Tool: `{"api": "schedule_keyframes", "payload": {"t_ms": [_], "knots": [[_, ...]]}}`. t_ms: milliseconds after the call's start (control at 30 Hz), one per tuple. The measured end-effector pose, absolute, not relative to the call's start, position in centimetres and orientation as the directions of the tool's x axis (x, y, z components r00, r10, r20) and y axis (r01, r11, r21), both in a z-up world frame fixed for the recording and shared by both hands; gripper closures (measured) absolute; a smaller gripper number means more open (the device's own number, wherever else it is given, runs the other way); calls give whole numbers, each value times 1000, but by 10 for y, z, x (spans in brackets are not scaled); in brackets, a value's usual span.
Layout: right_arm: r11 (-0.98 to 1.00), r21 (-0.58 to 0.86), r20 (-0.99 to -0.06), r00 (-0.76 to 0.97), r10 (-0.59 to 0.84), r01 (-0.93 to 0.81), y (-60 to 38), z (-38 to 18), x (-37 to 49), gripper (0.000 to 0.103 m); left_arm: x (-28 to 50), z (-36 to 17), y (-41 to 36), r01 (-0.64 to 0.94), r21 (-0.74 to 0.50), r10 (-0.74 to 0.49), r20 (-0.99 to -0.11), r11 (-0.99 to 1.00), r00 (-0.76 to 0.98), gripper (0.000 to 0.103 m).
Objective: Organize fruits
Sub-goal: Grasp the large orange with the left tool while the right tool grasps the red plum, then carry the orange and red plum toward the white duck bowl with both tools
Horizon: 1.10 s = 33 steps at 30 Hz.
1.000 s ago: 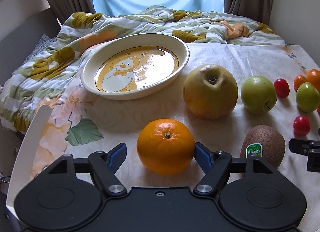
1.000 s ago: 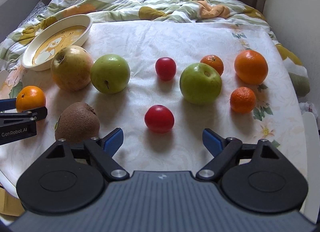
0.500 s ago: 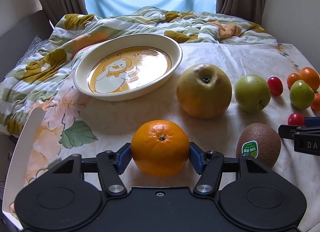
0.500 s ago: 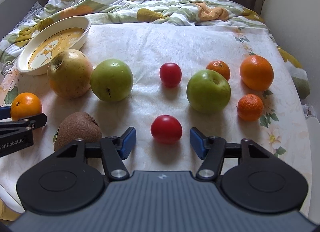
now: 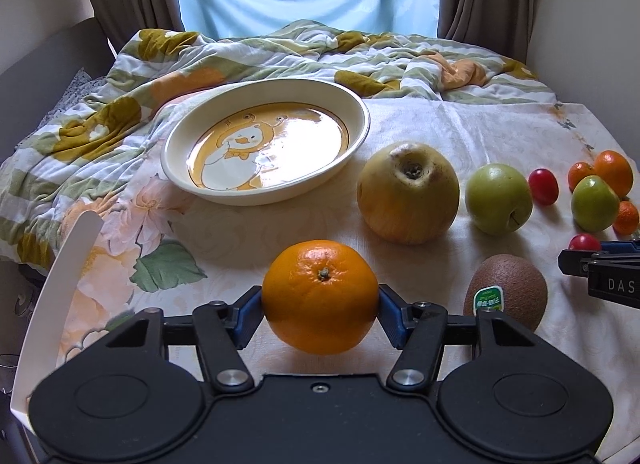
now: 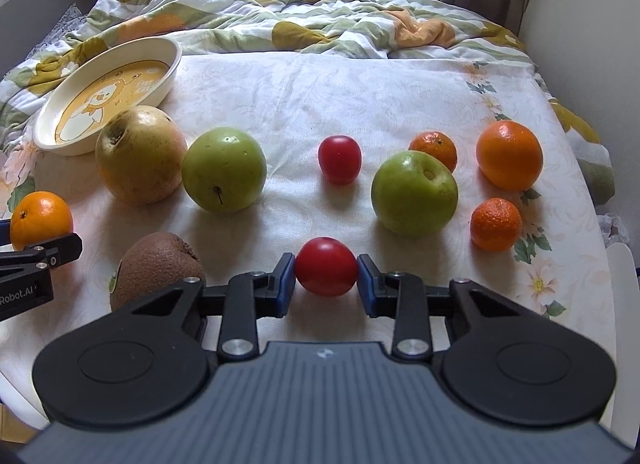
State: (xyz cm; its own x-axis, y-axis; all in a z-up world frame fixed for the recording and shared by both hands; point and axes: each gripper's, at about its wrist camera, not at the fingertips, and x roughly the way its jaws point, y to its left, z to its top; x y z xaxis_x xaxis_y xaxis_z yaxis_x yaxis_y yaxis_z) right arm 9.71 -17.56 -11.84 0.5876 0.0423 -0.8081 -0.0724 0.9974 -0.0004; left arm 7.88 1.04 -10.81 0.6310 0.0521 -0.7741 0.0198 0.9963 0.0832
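My left gripper (image 5: 320, 310) is shut on a large orange (image 5: 320, 296), its blue pads pressing both sides low over the white cloth. Beyond it stands a cream plate (image 5: 360, 120) with a duck picture, nothing on it. My right gripper (image 6: 326, 278) is shut on a small red tomato (image 6: 326, 264) at the front of the cloth. From the right wrist view the orange (image 6: 40, 216) and one left finger show at the far left.
A big yellow pear (image 5: 408, 192), a green apple (image 5: 498, 198) and a kiwi (image 5: 506, 288) lie right of the orange. Farther right are another tomato (image 6: 339, 159), a second green apple (image 6: 414, 192), two mandarins and an orange (image 6: 509, 154). A crumpled quilt (image 6: 280, 12) lies behind.
Both grippers went from wide open to closed, the left onto the orange and the right onto the red tomato. Neither hand has shifted much.
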Motion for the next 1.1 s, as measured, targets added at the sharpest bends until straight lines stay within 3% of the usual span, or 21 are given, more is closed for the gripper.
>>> {"api": "schedule_keyframes", "payload": {"t_ms": [633,1100], "knots": [[979,-6,-754,644,131,-206,-163,-44,88,55,61,-28,24,-94,80,123,-687,992,716,39],[942,17,-726,643,242,-335,-92,-1,132,55,121,-2,73,-99,109,147,-677,989,721,39]]}}
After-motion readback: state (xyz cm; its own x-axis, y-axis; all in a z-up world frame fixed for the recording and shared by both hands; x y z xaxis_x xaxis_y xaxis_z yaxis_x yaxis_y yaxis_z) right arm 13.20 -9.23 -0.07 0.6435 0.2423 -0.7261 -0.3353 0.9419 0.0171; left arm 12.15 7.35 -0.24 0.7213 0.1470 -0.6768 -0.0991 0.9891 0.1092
